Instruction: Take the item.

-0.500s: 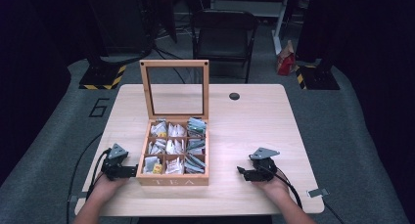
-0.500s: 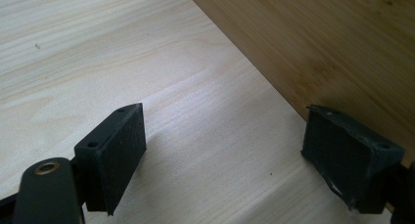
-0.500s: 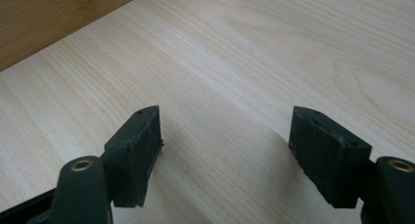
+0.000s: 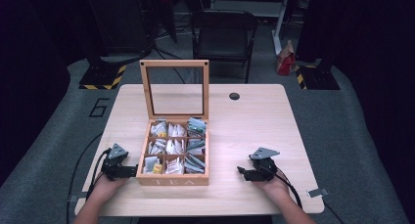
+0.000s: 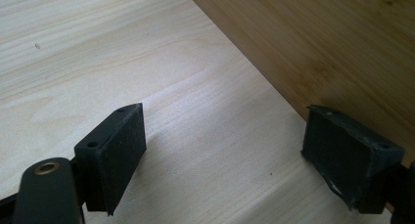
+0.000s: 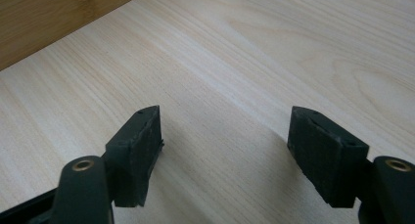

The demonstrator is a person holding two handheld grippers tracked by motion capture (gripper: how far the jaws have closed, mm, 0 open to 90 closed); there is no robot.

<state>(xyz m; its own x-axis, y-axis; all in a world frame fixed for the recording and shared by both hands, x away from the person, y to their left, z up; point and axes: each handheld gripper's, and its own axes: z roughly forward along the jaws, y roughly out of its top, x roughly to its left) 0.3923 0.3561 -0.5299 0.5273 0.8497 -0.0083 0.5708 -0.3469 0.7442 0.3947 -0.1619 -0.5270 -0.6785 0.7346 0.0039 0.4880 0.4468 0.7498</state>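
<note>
Standing lid-up: wooden tea box [image 4: 172, 177] | nine compartments | packets inside

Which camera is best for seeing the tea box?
The high view: the whole tea box shows, lid up, bags in its compartments. The left gripper view has just its wooden side; the right gripper view catches a corner of it.

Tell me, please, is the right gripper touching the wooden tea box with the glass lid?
Apart. The high view shows bare table between the right gripper and the wooden tea box.
</note>
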